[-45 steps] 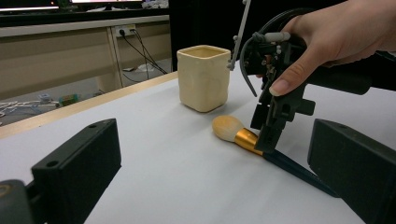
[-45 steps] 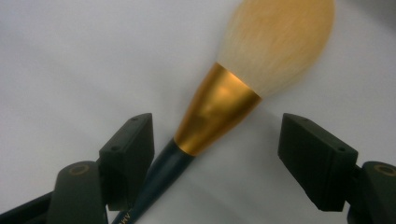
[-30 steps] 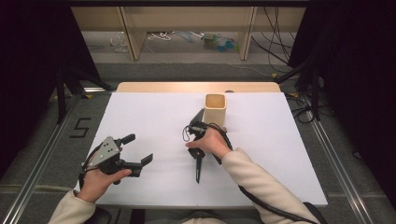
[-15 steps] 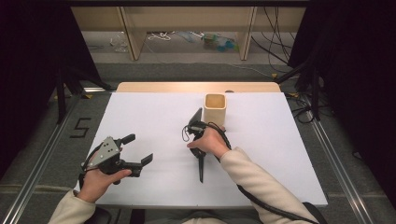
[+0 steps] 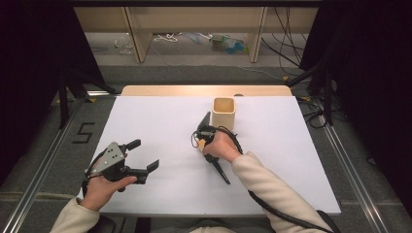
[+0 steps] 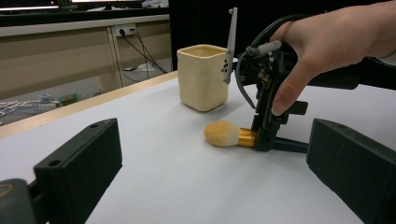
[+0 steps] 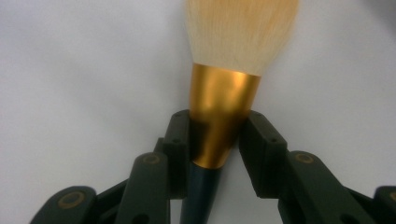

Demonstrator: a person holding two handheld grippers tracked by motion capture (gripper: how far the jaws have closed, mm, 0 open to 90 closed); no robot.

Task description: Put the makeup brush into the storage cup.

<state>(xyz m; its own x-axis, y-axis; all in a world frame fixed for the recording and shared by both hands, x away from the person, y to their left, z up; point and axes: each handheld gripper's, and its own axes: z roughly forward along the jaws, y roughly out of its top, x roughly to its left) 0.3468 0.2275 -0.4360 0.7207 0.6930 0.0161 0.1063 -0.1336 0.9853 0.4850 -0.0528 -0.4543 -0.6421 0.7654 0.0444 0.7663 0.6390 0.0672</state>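
The right gripper (image 7: 212, 140) has just been closing and now clamps the gold collar of the brush (image 6: 238, 136), which lies flat on the worktop (image 5: 160, 121) near the cup (image 5: 224, 112). That collar tapers, so the brush could slip or pivot when lifted. The left gripper (image 5: 145, 155) rests open, well apart.
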